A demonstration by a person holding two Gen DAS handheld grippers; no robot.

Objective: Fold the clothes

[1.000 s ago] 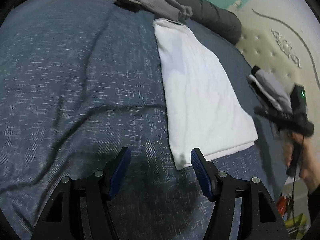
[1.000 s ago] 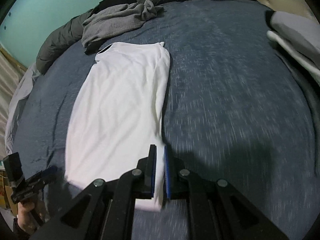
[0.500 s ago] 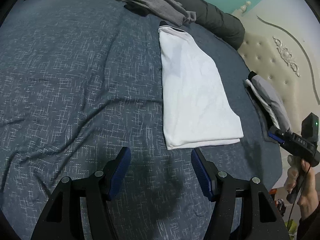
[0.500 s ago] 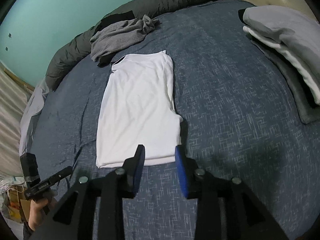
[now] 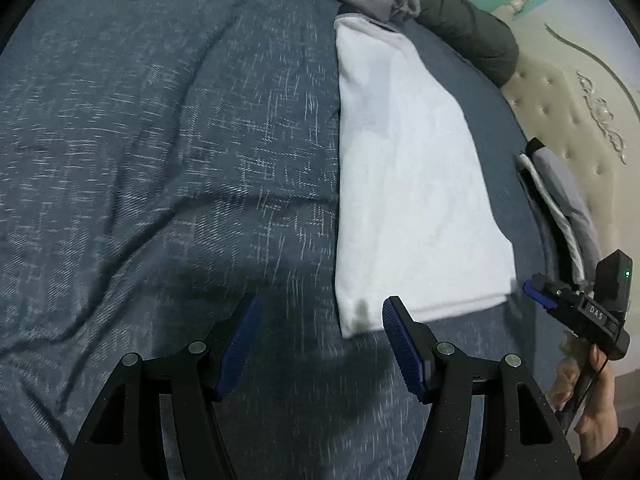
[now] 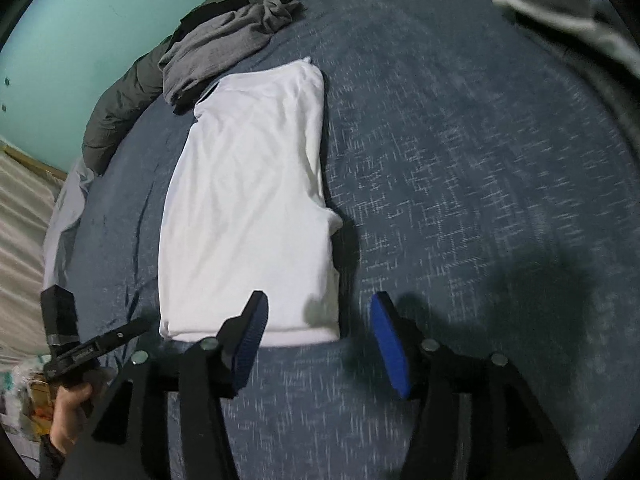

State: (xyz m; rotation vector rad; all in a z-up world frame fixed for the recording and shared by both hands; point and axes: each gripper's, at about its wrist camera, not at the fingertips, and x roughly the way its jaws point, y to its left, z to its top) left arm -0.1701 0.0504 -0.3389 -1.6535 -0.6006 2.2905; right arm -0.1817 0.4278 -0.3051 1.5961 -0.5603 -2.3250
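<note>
Left wrist view: left gripper (image 5: 322,340) jaws apart, nothing between them, hovering over the blue bedspread (image 5: 160,160) just off the near left corner of the white shirt (image 5: 404,184). Right gripper (image 6: 316,340) jaws have just been opening; they stand apart with no cloth between the pads, near hem of the shirt (image 6: 248,208) just ahead of its left finger. Shirt lies flat on the bed as a long narrow folded strip, collar end far from both grippers. Crumpled grey garment (image 6: 224,44) sits just past the collar, against a dark rolled duvet (image 5: 460,20). Stack of folded clothes (image 5: 560,200) lies off to the right by the tufted headboard (image 5: 568,92). Both views carry motion blur.
</note>
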